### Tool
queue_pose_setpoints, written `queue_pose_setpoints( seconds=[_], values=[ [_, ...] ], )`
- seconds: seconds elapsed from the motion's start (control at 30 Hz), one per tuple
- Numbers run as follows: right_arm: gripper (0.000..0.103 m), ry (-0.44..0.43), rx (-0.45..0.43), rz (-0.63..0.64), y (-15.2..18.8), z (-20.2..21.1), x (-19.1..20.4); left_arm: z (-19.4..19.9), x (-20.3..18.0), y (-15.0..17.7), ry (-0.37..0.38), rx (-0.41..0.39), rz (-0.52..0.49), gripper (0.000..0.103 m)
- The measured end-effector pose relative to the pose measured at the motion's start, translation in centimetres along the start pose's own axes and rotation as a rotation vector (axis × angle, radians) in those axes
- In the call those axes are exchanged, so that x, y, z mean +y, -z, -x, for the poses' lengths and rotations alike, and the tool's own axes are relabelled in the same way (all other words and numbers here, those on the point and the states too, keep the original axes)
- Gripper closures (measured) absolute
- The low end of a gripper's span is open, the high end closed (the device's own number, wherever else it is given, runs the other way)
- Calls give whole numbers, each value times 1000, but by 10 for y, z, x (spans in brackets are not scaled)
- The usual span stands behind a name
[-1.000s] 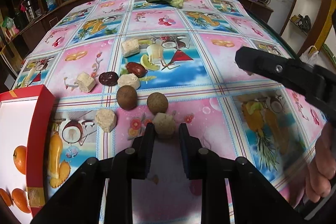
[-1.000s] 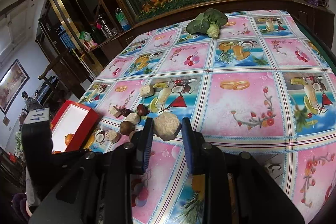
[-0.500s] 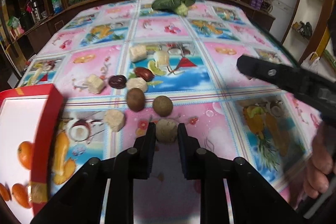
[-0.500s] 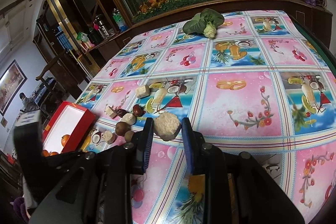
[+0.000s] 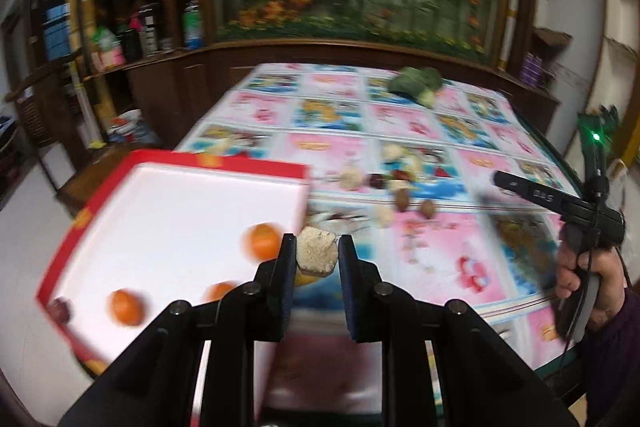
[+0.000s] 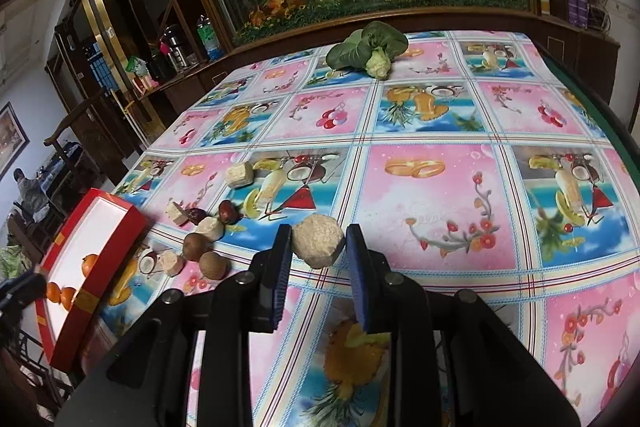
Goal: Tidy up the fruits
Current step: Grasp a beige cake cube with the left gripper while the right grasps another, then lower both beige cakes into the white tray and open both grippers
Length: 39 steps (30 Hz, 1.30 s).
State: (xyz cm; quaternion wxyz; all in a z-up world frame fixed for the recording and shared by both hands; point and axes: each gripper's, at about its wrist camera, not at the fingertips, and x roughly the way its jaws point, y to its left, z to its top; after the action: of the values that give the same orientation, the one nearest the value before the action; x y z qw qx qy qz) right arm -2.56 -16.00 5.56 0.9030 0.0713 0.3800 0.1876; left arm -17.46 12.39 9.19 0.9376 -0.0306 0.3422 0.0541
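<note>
The left gripper's point(image 5: 316, 253) fingers are clamping a crumbly beige lump point(image 5: 316, 255) that is now hanging above the corner of the red-walled, white-floored box point(image 5: 244, 163) holding round oranges point(image 5: 263, 241), having been down on the bench a second ago. The right gripper's point(image 6: 319, 241) fingers are still pinching a second rough beige lump point(image 6: 318, 241) over the glossy fruit-print bench point(image 6: 432, 195). Brown nuts point(image 6: 214, 265) and dark dates point(image 6: 229, 211) are lying scattered between box and fingers, with a leafy green vegetable point(image 6: 368, 47) far off.

Left gripper point(image 5: 316, 254) fingers point(image 5: 285, 259) clamp beige chunk point(image 5: 316, 255) beside red box point(image 5: 180, 163) corner.
</note>
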Motion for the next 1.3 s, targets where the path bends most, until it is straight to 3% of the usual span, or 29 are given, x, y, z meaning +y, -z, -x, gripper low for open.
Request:
queue_pose_setpoints(
  seconds=[0.2,0.4,0.6,0.67,0.77,1.03,1.3],
  values=[
    [74,-55,16,10,6,-2,24,13,48,16,-93,5,44,84],
    [74,-246,44,123,30,3,117,14,77,28,-123,23,71,84],
    [74,-452,103,328,62,18,230,15,94,41,-147,26,70,84],
    [74,-481,118,375,72,20,252,12,96,45,-146,34,67,83],
    [74,-480,152,444,89,14,278,6,97,48,-154,42,61,83],
    [74,-430,247,495,111,-18,296,-7,104,51,-205,75,58,83],
    [73,-403,237,515,111,-17,297,-10,104,53,-255,87,39,79]
  ],
)
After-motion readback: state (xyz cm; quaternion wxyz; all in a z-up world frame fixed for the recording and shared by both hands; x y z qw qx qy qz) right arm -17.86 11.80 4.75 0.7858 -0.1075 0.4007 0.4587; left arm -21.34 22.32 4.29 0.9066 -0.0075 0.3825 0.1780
